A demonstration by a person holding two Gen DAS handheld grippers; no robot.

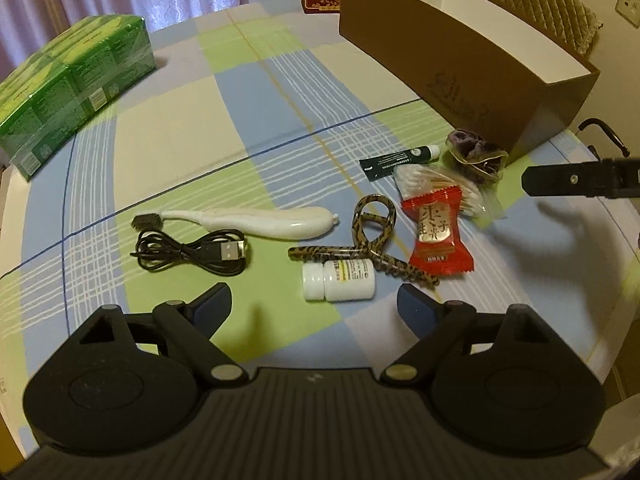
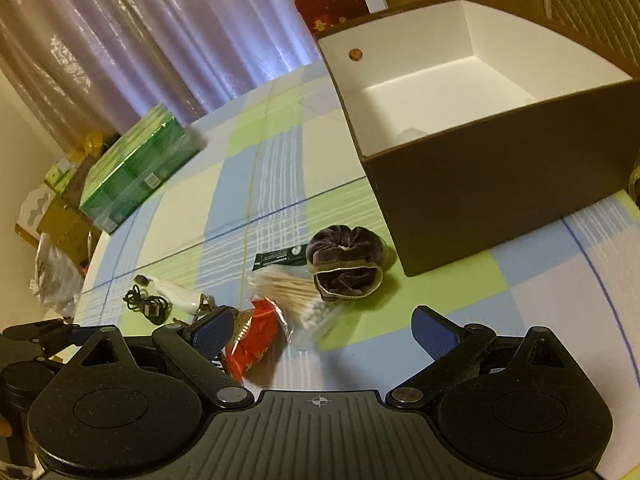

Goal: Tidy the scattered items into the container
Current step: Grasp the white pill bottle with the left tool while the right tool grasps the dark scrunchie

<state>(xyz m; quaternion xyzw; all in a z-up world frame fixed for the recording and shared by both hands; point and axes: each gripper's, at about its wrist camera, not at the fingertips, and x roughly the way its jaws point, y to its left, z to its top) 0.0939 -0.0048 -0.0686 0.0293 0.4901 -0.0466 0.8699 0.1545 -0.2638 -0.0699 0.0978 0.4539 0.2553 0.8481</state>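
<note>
left tool [image 1: 314, 306]: fingers spread, empty | right tool [image 2: 322, 330]: fingers spread, empty

Black ribbed gripper [image 2: 320, 324] bodies, blue-padded fingers [image 2: 434, 330], silver pivot screws.

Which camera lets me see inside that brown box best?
The right wrist view: it looks down into the brown box, showing its white floor and walls. The left wrist view shows mainly its brown outer side.

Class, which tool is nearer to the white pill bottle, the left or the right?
Left. The left tool hovers open just in front of the white pill bottle. The right tool is over by the cotton swab bag, nearer the box.
</note>
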